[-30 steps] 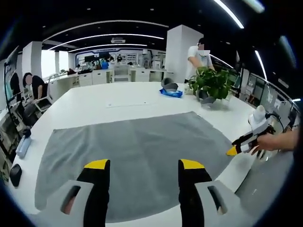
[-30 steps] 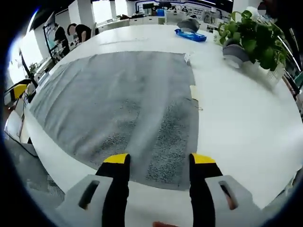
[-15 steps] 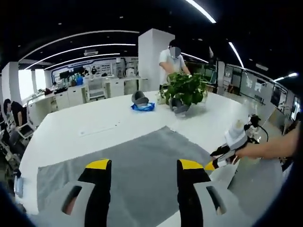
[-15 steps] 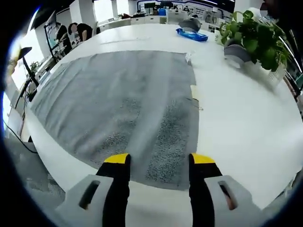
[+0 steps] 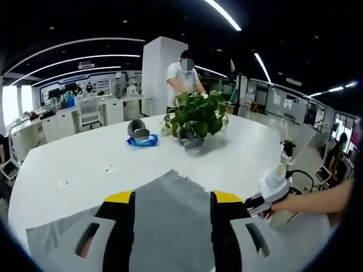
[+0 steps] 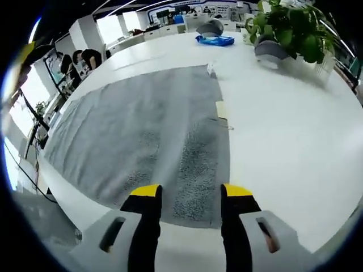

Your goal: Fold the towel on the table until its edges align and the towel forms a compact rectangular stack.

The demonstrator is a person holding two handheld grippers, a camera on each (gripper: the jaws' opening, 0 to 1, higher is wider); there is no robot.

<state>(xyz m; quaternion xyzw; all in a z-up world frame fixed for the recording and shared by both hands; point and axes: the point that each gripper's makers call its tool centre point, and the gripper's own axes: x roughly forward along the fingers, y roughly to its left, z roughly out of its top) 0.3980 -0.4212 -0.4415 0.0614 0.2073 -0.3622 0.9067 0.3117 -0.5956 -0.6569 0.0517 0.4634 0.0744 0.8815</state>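
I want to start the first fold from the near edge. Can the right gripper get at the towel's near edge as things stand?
Probably yes. The right gripper is open, its tips just over the near edge of the grey towel, which lies flat on the white table. Nothing lies between them.

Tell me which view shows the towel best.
The right gripper view: the grey towel lies spread flat on the white table, nearly whole, with its side edge and tag visible. The left gripper view catches one end of it behind the tool.

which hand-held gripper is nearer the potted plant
Left. The left hand-held gripper points toward the potted plant over the towel's far end; the right hand-held gripper sits at its near edge.
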